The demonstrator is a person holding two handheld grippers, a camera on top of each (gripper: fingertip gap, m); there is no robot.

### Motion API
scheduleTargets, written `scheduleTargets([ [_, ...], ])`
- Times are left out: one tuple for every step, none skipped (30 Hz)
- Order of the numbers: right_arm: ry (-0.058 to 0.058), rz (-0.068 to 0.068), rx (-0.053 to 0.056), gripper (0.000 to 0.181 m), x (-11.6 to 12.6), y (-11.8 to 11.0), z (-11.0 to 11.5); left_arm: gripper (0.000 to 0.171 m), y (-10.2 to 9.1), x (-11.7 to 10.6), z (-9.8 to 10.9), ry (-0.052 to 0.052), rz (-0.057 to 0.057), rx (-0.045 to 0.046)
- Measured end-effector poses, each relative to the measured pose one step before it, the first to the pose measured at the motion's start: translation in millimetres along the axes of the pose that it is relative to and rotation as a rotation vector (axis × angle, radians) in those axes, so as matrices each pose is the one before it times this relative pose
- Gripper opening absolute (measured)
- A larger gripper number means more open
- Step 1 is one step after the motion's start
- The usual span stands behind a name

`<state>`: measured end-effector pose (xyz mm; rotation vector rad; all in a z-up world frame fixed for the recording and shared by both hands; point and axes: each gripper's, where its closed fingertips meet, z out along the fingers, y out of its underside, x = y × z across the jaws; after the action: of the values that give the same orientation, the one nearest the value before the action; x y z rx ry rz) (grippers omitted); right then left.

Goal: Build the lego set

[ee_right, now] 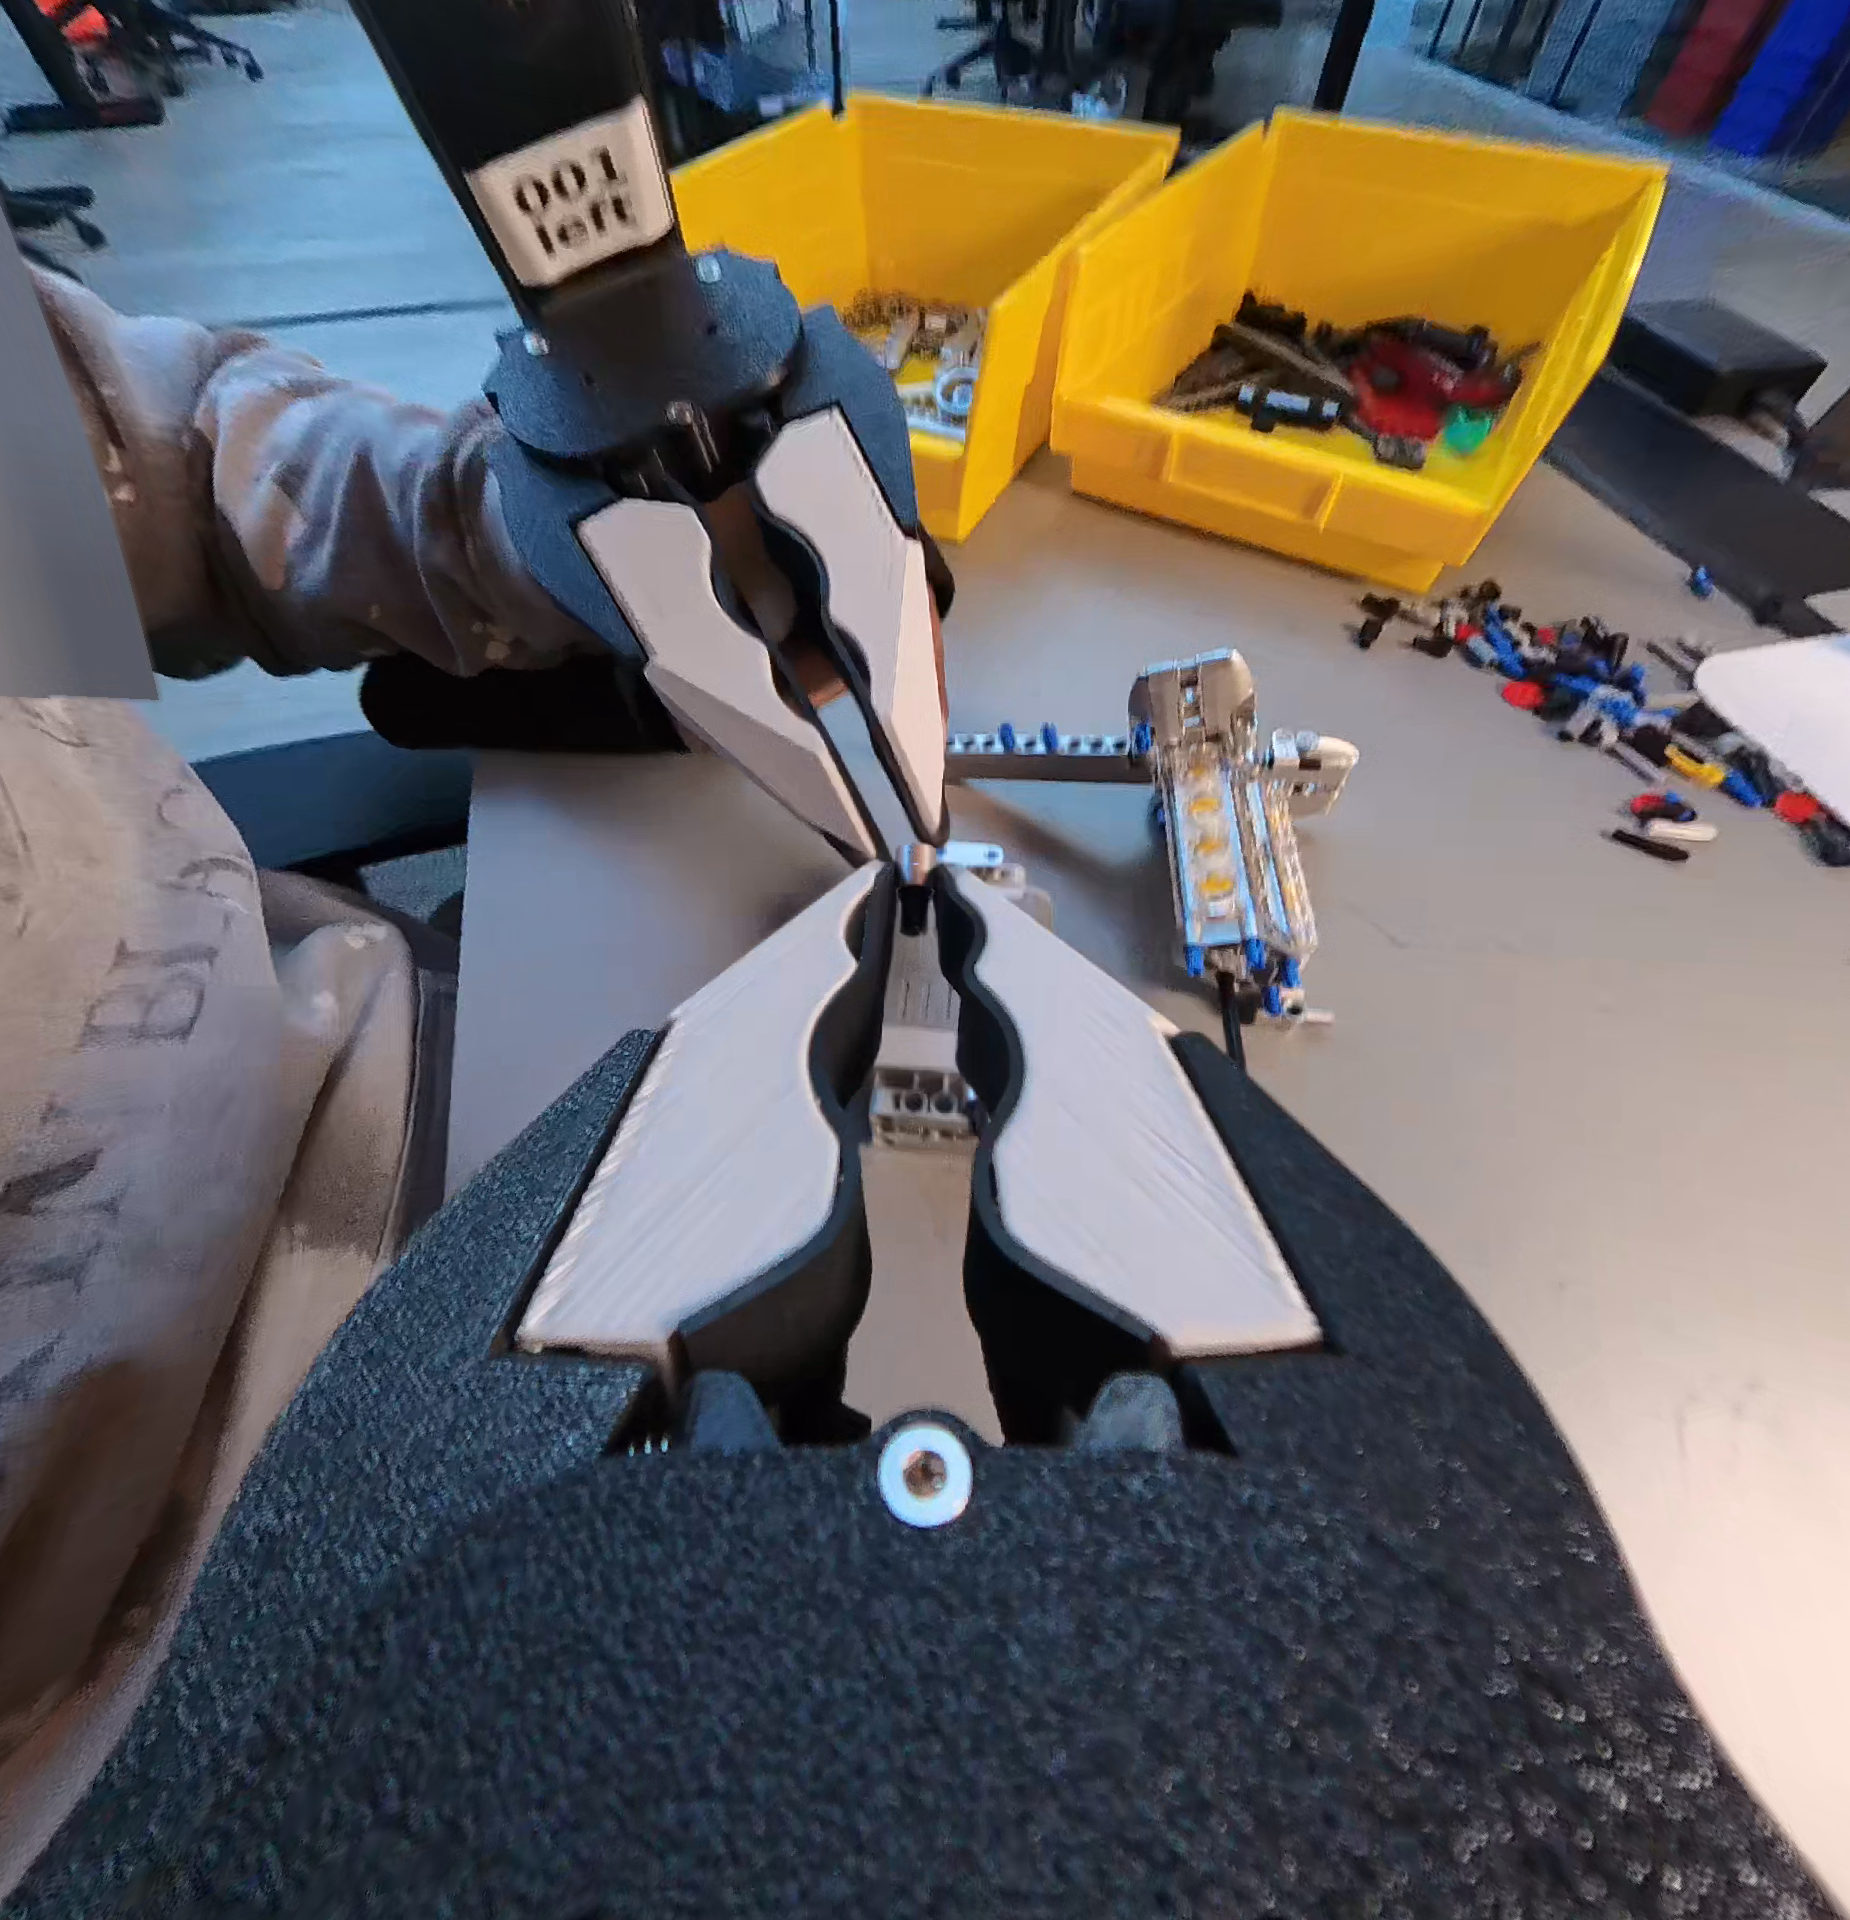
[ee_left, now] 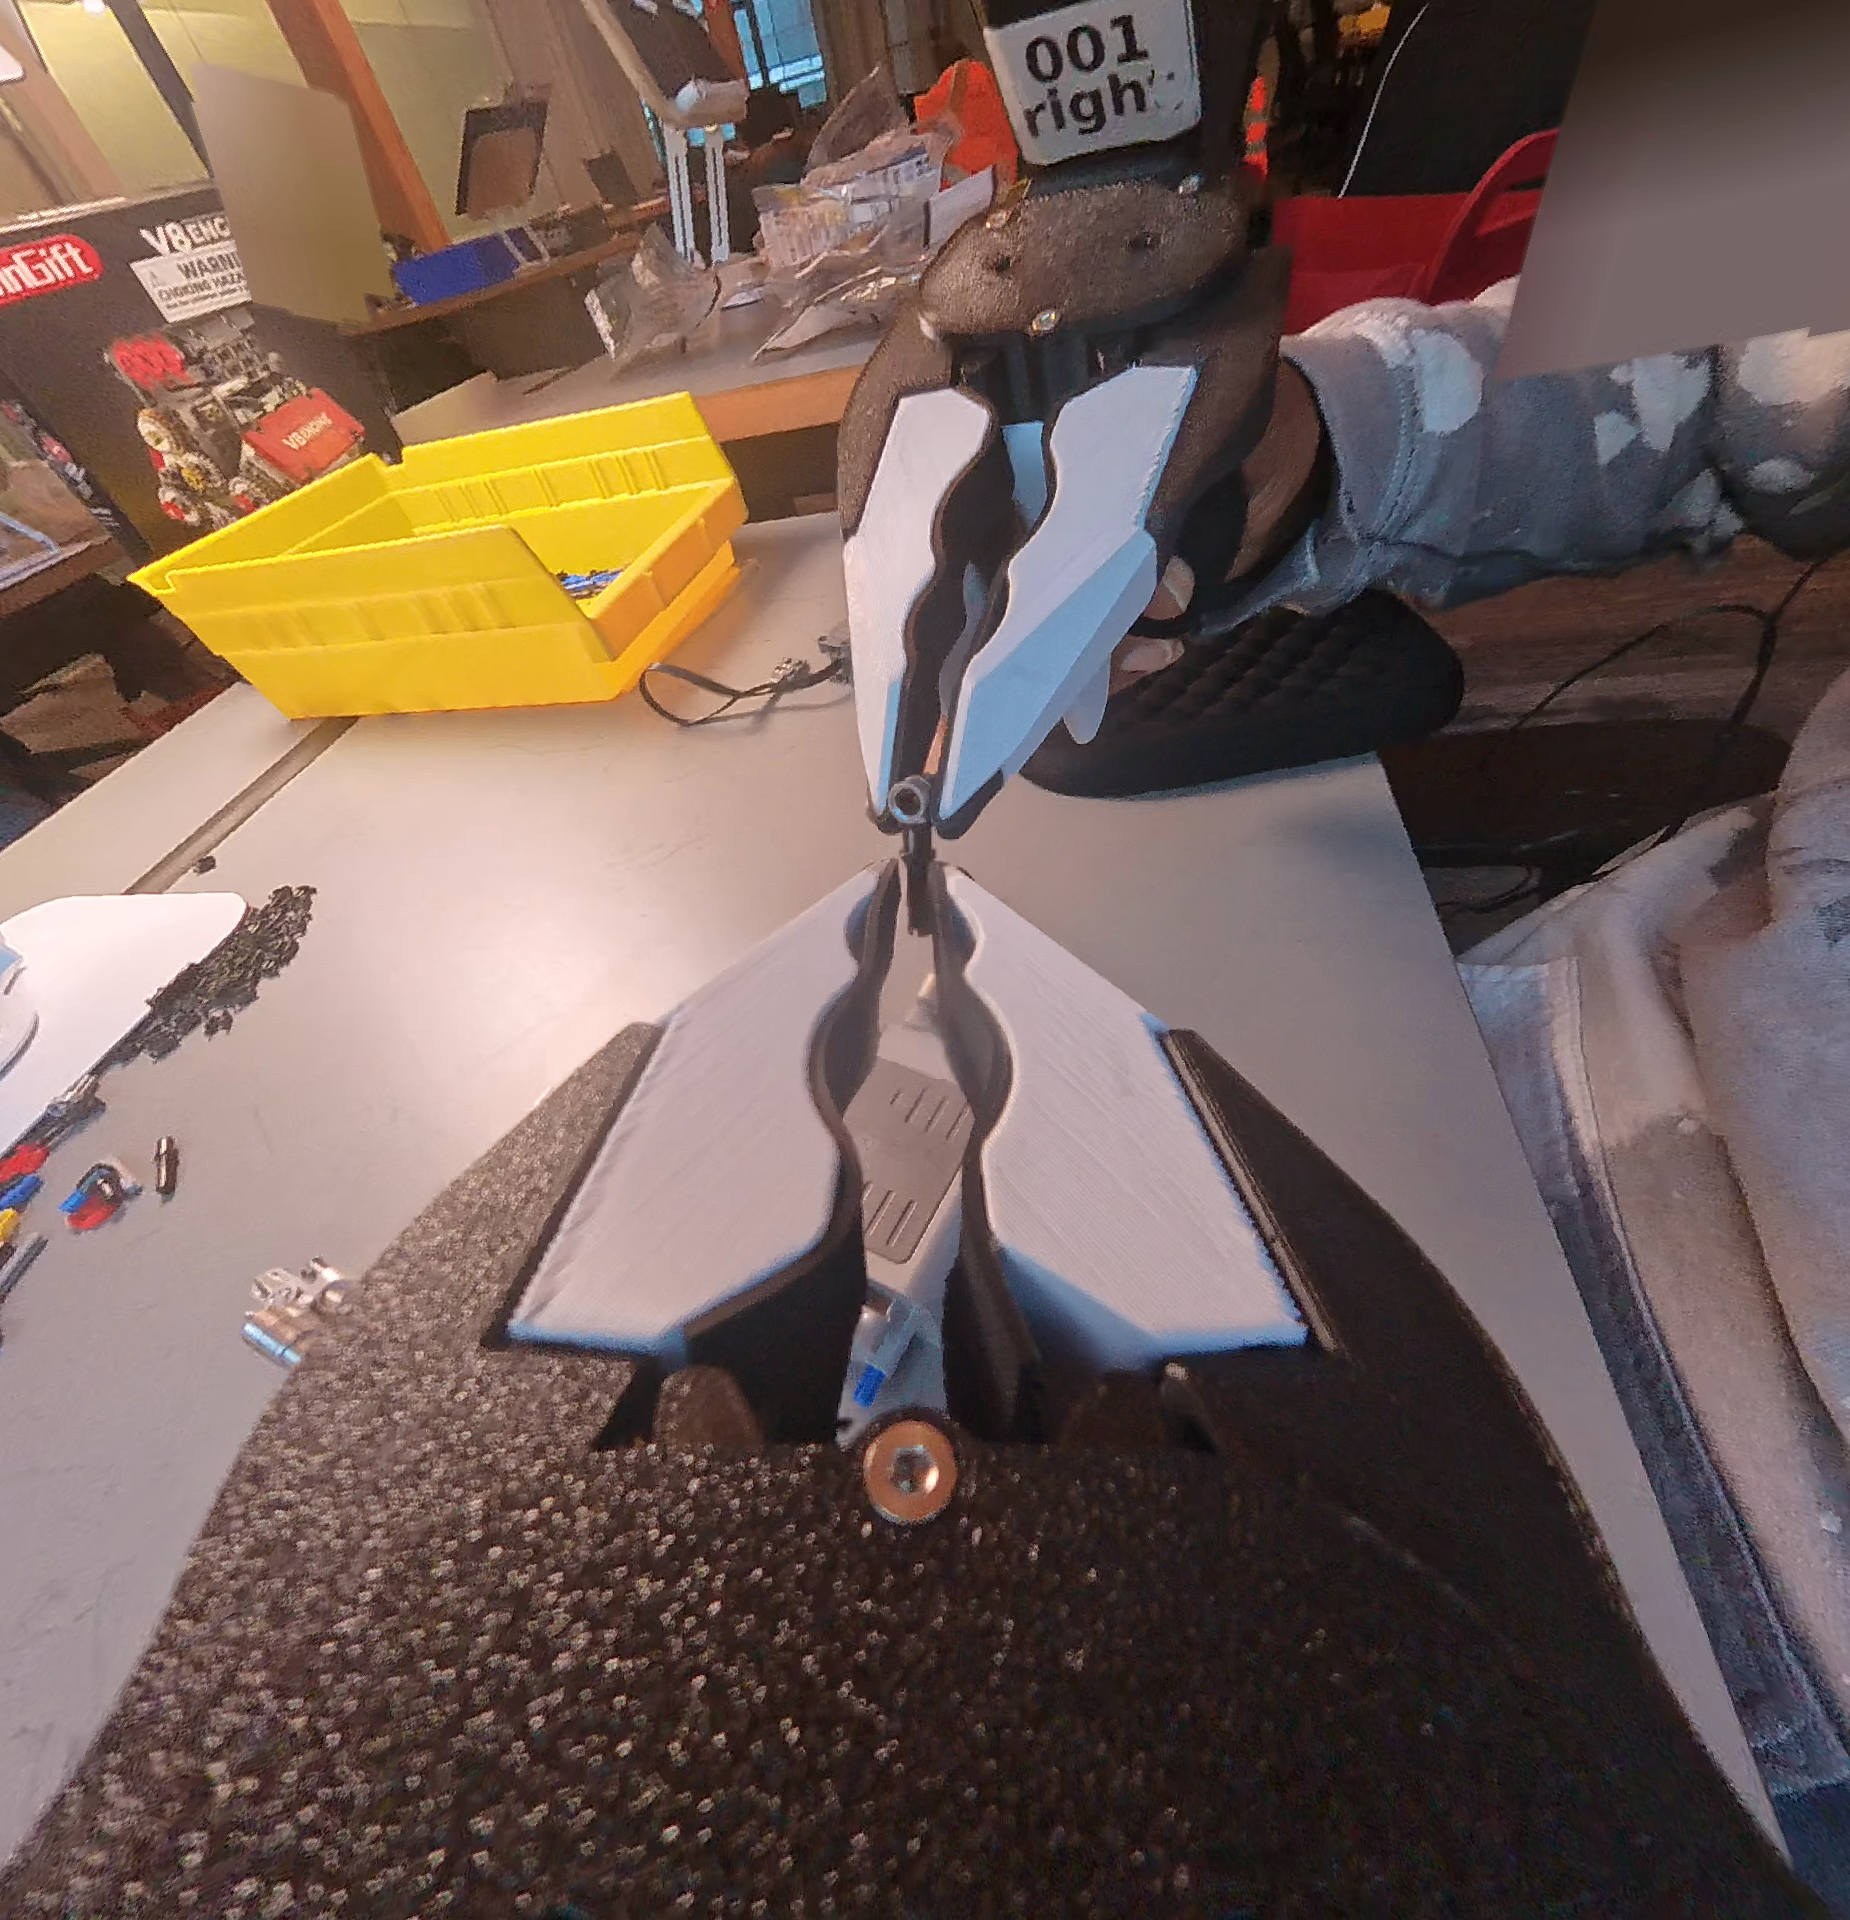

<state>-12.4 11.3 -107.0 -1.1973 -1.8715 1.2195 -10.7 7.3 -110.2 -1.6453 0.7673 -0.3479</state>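
Note:
My two grippers meet tip to tip above the grey table (ee_left: 547, 862). My left gripper (ee_left: 915, 878) is shut on a thin black pin (ee_left: 916, 896). My right gripper (ee_left: 910, 808), coming down from above, is shut on a small grey sleeve (ee_left: 907, 800) at the pin's far end. In the right wrist view my right gripper (ee_right: 913, 883) pinches the grey sleeve (ee_right: 913, 860) with a black stub behind it. My left gripper (ee_right: 900, 840) touches it from the upper left. A grey block part (ee_right: 921, 1112) lies on the table under the fingers.
A clear engine model (ee_right: 1227, 831) and a grey beam (ee_right: 1046, 743) lie just beyond. Two yellow bins (ee_right: 1347, 343) hold parts. Loose parts (ee_right: 1586, 675), a black pin pile (ee_left: 235, 966), a white sheet (ee_left: 100, 966) and another yellow bin (ee_left: 464, 571) stand around. The table edge is at my right. My two grippers' fingertips are within a few centimetres of each other.

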Motion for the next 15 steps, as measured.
scheduleTargets([
  [0.0007,0.0116,-0.0474,0.006,2.21,9.79,0.64,0.005,4.79,-1.42,-0.38,0.0007,-0.0051,-0.02615],
  [0.0027,0.0079,-0.0385,0.006,1.20,9.23,1.48,0.012,5.77,-0.28,0.13,0.0122,-0.0124,-0.03008],
  [-0.0067,0.0122,-0.0320,0.006,-1.20,8.35,2.39,0.019,6.42,0.07,0.56,0.0167,-0.0145,-0.03176],
  [-0.0053,0.0069,-0.0174,0.006,-1.77,5.99,2.57,0.026,6.77,-0.31,1.09,0.0133,-0.0083,-0.03177],
  [0.0009,0.0017,-0.0157,0.006,-0.97,5.04,2.34,0.034,7.43,-0.86,1.47,0.0083,0.0009,-0.03428],
  [0.0072,-0.0007,-0.0173,0.006,0.32,4.56,1.97,0.041,7.87,-1.44,1.58,0.0038,0.0071,-0.03750],
  [0.0087,-0.0015,-0.0142,0.006,0.93,3.60,1.46,0.046,7.66,-2.02,1.58,0.0011,0.0072,-0.03513],
  [0.0111,-0.0028,-0.0099,0.006,1.49,2.57,0.76,0.049,6.57,-1.65,1.35,0.0027,0.0014,-0.02910],
  [0.0080,-0.0039,-0.0136,0.006,1.12,2.55,0.55,0.052,5.31,-1.00,1.16,0.0071,-0.0045,-0.02228],
  [0.0057,-0.0088,-0.0114,0.006,0.43,1.89,0.31,0.054,3.96,-0.15,0.99,0.0088,-0.0057,-0.01605],
  [0.0014,-0.0087,-0.0097,0.006,-0.55,1.31,0.38,0.056,2.88,-0.35,1.08,0.0044,-0.0028,-0.01159],
  [0.0034,-0.0086,-0.0131,0.006,-0.31,1.49,0.49,0.056,1.87,-0.62,1.01,-0.0016,0.0021,-0.00827],
  [-0.0003,-0.0085,-0.0062,0.006,-0.77,0.17,0.27,0.057,0.59,-0.16,1.00,-0.0034,0.0060,-0.00395],
  [-0.0017,-0.0033,-0.0064,0.006,-0.64,-0.07,0.11,0.056,-0.63,0.50,0.89,-0.0018,0.0066,0.00124],
  [-0.0022,-0.0039,-0.0057,0.006,-0.57,0.01,0.25,0.057,-1.37,0.78,0.87,0.0002,0.0057,0.00404],
])
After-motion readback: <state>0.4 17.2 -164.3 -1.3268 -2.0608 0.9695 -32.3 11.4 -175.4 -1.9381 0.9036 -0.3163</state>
